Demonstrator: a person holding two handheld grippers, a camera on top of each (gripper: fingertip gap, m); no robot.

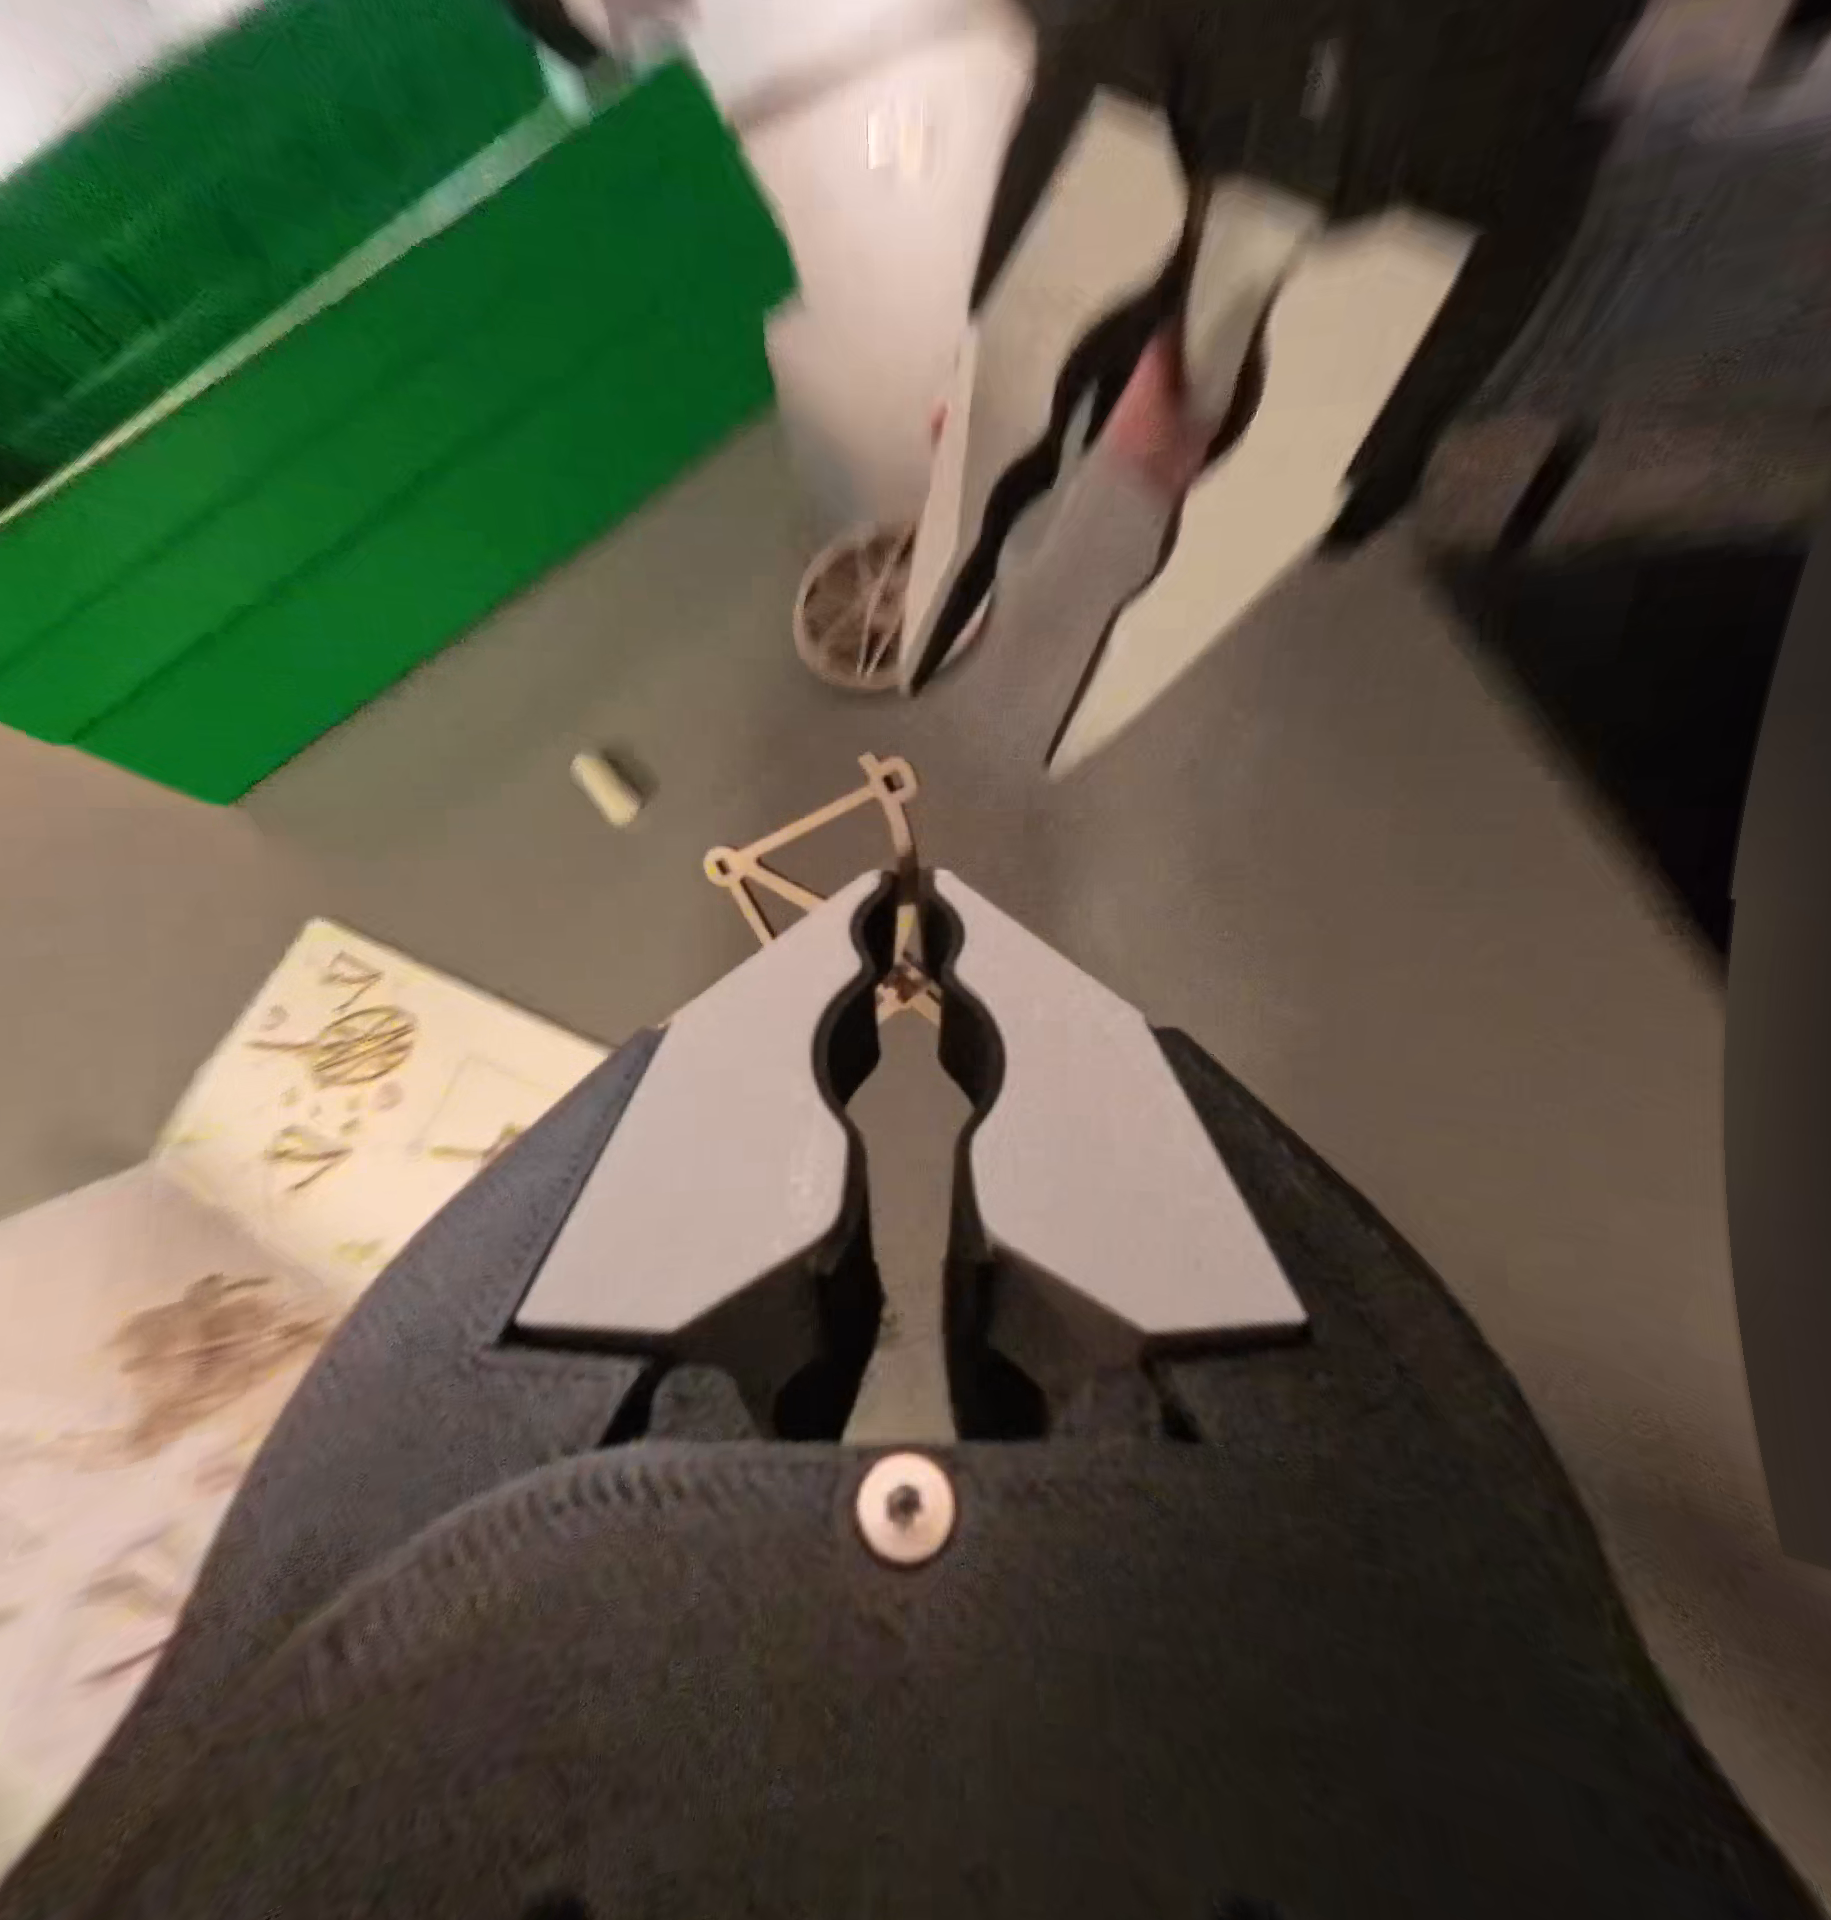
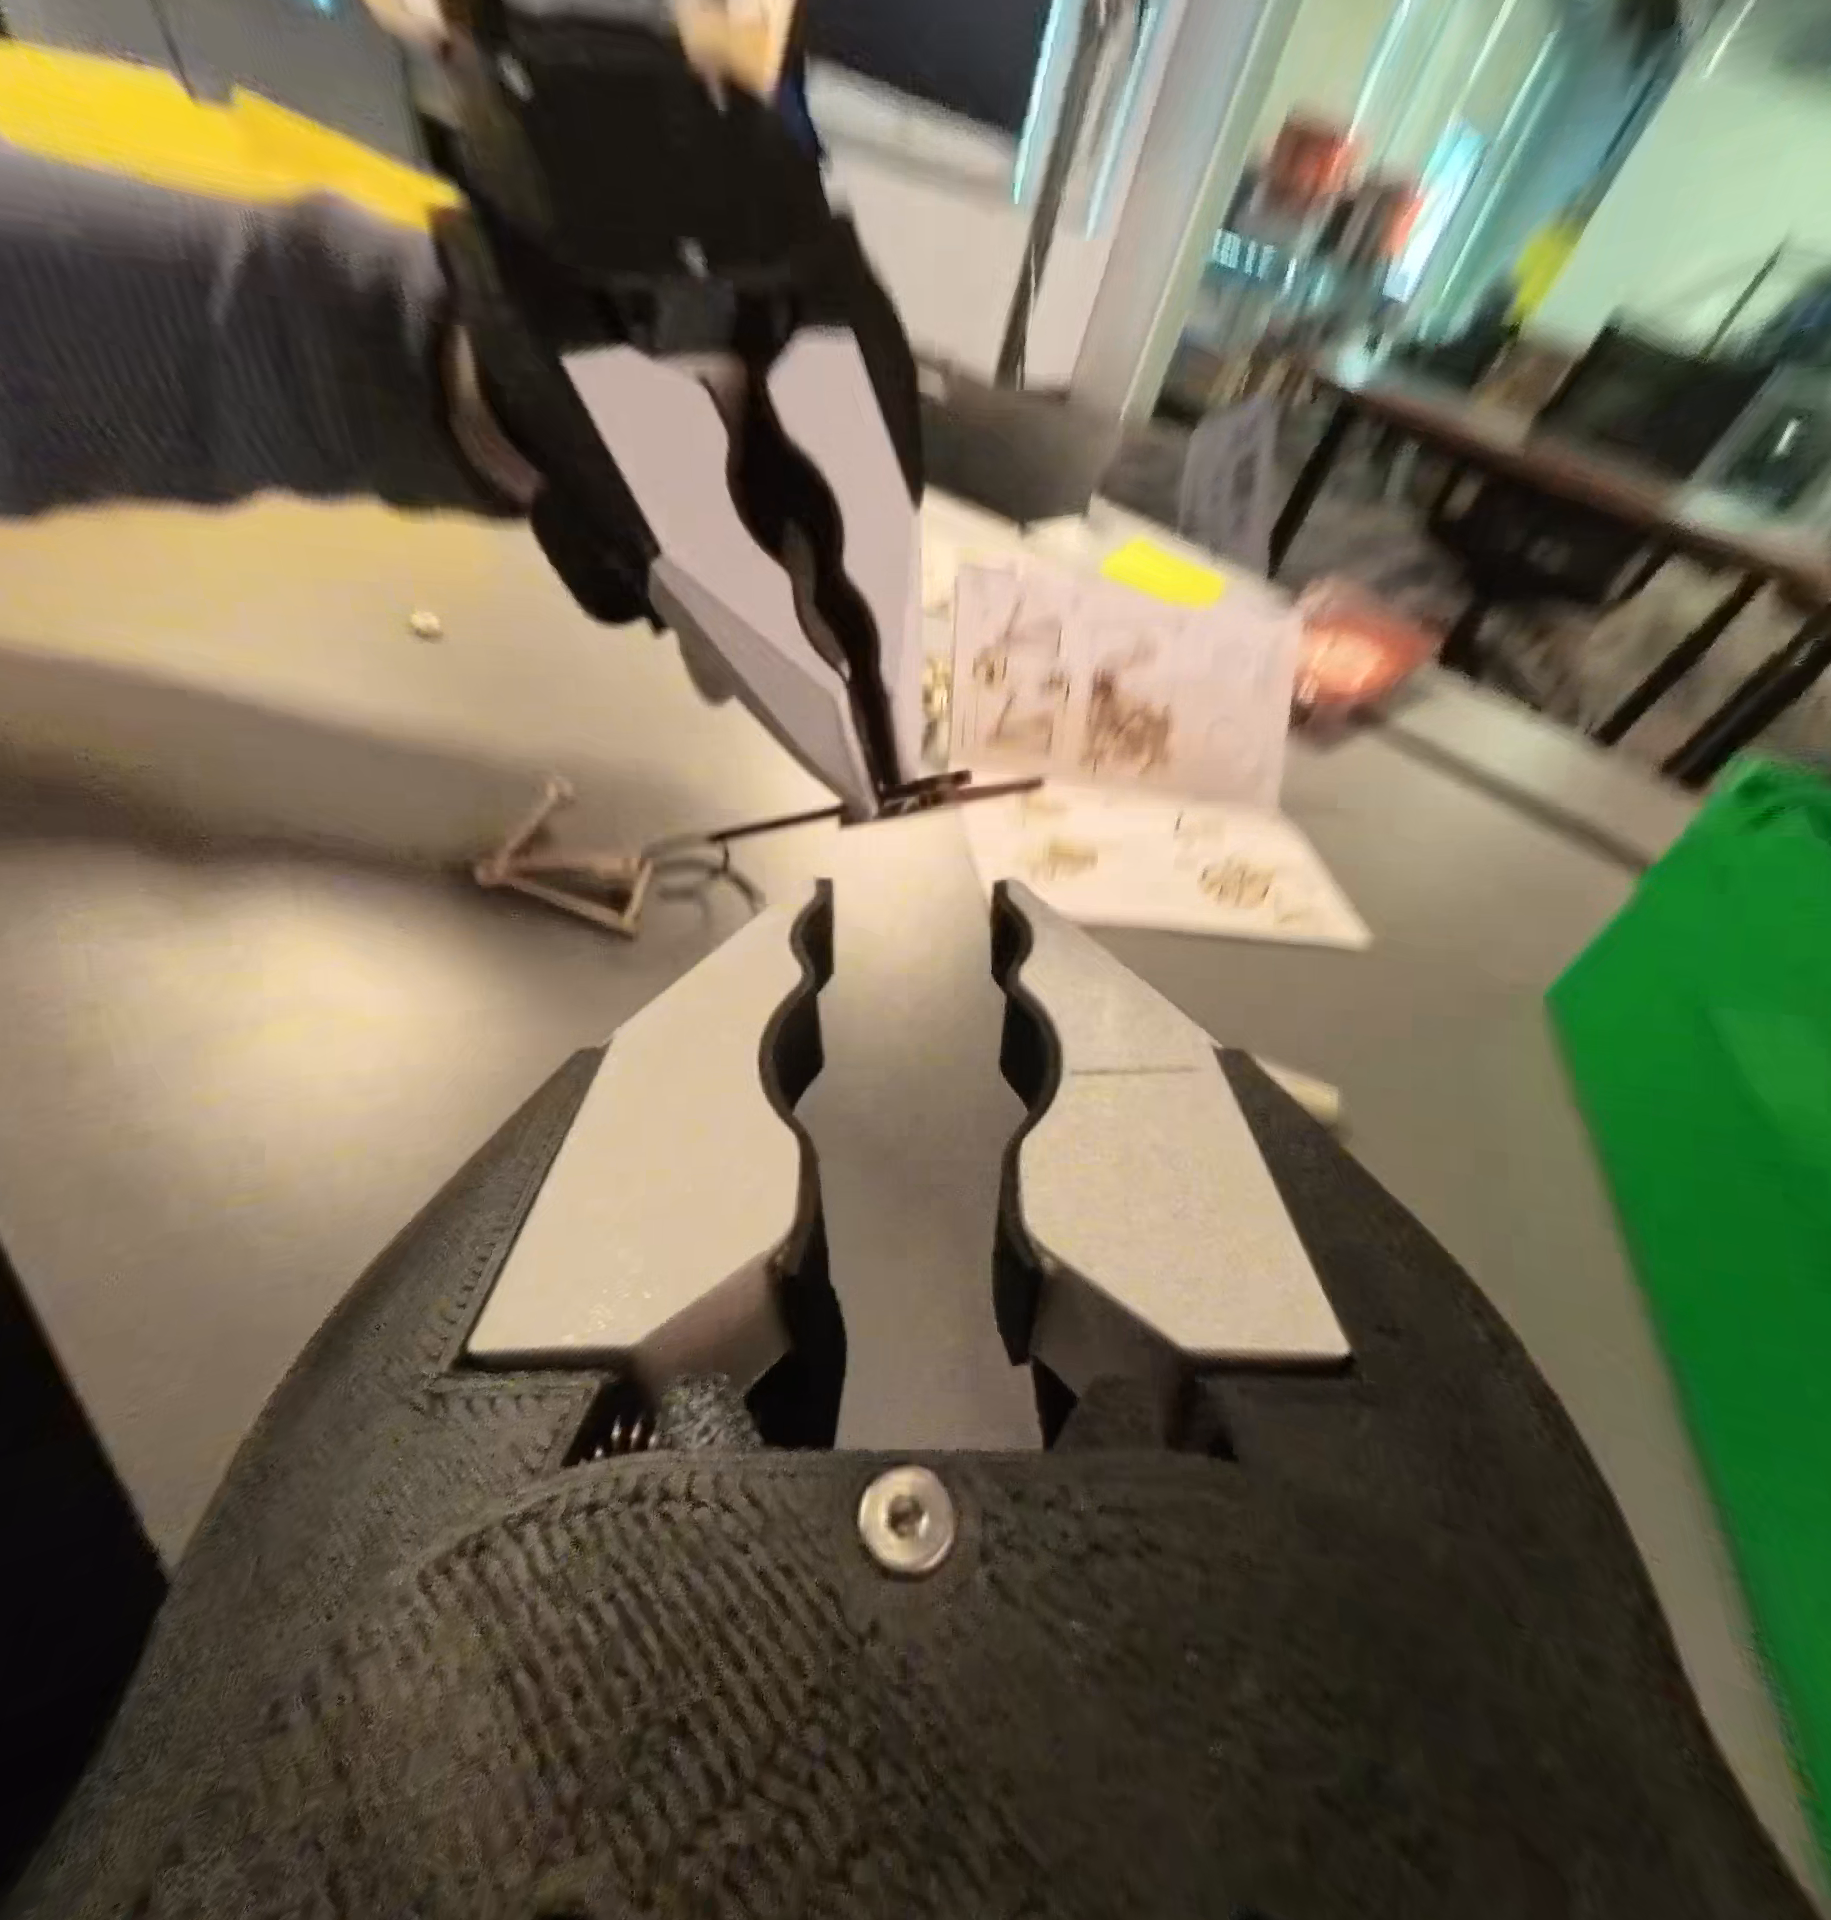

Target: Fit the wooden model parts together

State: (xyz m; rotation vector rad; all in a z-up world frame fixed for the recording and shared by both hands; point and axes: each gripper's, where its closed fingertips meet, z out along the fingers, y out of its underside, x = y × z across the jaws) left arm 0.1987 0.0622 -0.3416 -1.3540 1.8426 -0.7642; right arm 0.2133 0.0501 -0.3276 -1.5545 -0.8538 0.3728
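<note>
My left gripper is shut on a thin wooden bicycle-frame part, holding it by one bar just above the grey table. In the right wrist view the left gripper points down and the part shows edge-on. My right gripper is open and empty, facing the held part from a short distance; it also shows in the left wrist view. A wooden wheel lies beside its fingers. A tan frame-like shape sits on the table; I cannot tell whether it is a part or a shadow.
A green box stands at the table's side, also in the right wrist view. An open instruction sheet lies nearby. A small pale dowel lies between the box and the frame part. A dark sleeve reaches in. Less than 4 cm separates the two grippers' tips. Between my right fingertips and the wooden wheel there is roughly 12 cm.
</note>
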